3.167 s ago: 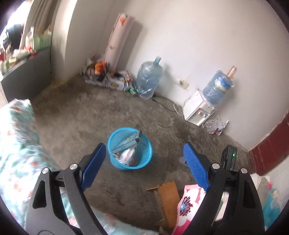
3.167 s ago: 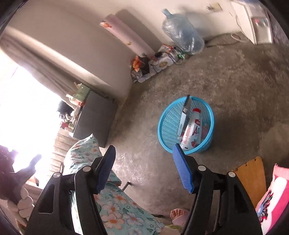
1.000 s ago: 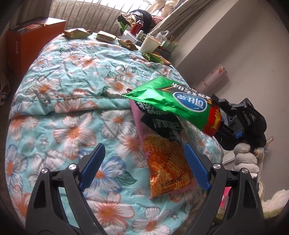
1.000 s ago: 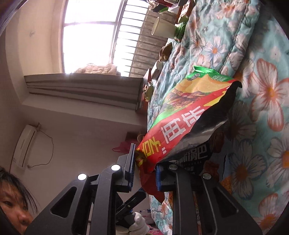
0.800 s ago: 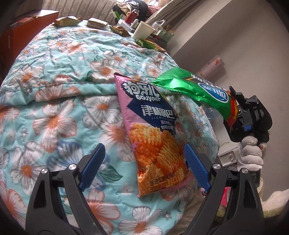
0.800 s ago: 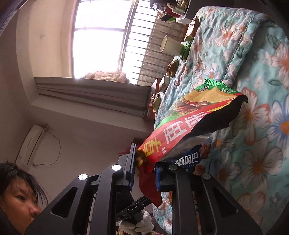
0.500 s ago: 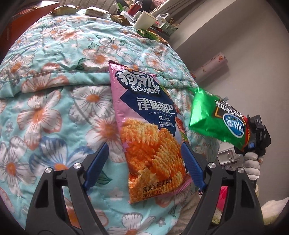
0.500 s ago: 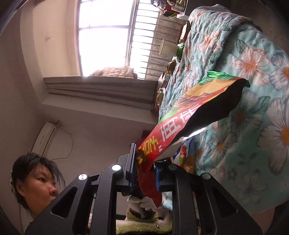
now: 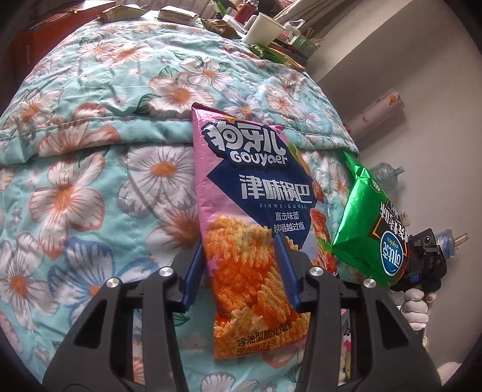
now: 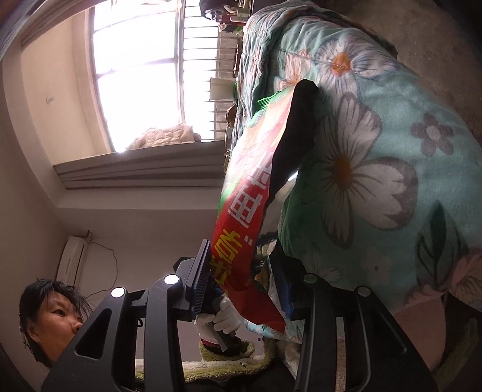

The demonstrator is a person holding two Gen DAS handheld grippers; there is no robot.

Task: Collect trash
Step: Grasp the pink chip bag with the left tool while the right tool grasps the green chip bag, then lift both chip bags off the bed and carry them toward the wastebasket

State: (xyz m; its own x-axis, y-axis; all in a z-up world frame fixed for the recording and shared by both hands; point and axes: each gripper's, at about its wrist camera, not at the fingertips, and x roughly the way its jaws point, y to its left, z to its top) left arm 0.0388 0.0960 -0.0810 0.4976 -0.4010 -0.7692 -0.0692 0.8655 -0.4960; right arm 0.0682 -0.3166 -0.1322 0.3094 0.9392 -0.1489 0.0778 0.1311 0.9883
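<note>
A pink and orange snack bag (image 9: 253, 217) lies on the floral quilt (image 9: 90, 181). My left gripper (image 9: 241, 271) has its blue fingers on either side of the bag's lower half, narrowed around it and touching its edges. My right gripper (image 10: 241, 277) is shut on the red end of a green and red chip bag (image 10: 256, 187) and holds it in the air beside the bed. The same green bag (image 9: 370, 229) shows at the right of the left wrist view, held by the other gripper (image 9: 421, 262).
A paper cup (image 9: 265, 28) and several wrappers (image 9: 117, 12) lie at the quilt's far edge. A rolled mat (image 9: 376, 111) and a water jug (image 9: 388, 178) stand by the wall. The person's face (image 10: 54, 316) and a window (image 10: 144, 69) show in the right wrist view.
My left gripper's fingers have narrowed from wide open to the sides of the pink bag. My right gripper has carried the green bag off the quilt, down to the bed's right side.
</note>
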